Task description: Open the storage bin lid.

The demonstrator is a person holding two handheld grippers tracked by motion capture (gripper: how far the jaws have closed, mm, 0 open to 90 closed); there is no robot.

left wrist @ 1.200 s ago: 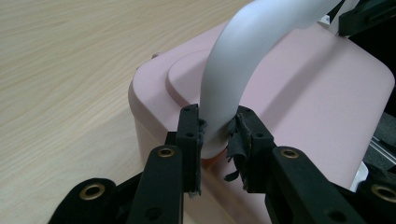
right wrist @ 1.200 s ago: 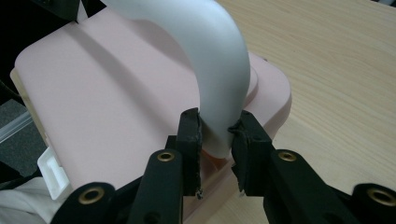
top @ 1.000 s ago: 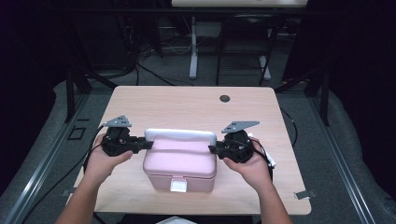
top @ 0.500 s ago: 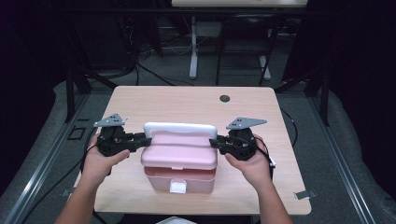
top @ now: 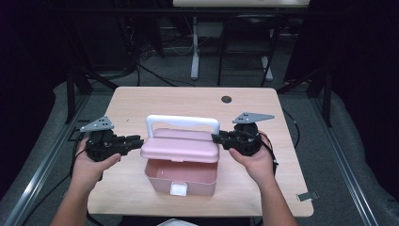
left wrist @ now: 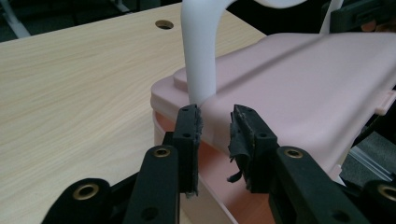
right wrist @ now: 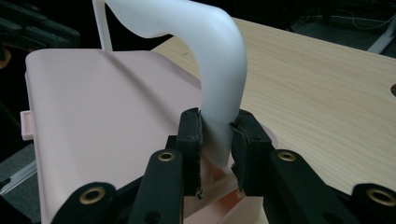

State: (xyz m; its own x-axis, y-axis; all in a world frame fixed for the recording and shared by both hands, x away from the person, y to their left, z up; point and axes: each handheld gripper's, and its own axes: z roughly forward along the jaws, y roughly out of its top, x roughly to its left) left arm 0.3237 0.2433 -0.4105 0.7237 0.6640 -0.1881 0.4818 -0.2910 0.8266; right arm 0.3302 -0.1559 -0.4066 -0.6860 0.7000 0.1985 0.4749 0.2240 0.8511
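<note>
The pink box (top: pixel 181 176) is seen near the front edge of the bench (top: pixel 141 101), midway between the two hands. Its lid (top: pixel 181 146) is raised off the front of the base, so that the open inside is shown below it. The white handle (top: pixel 182 123) is stood upright along the far side of the lid. The right claw (top: pixel 215 138) is clenched on the right end of that handle, and in the right gripper view the white leg (right wrist: pixel 219 107) is pinched between both pads. The left claw (top: pixel 139 141) is set at the left end of the lid; its jaws have just been closing, and in the left gripper view the lid's corner (left wrist: pixel 215 119) is framed between them, with one pad by the handle's foot. Whether the lid is actually pressed there cannot be told.
</note>
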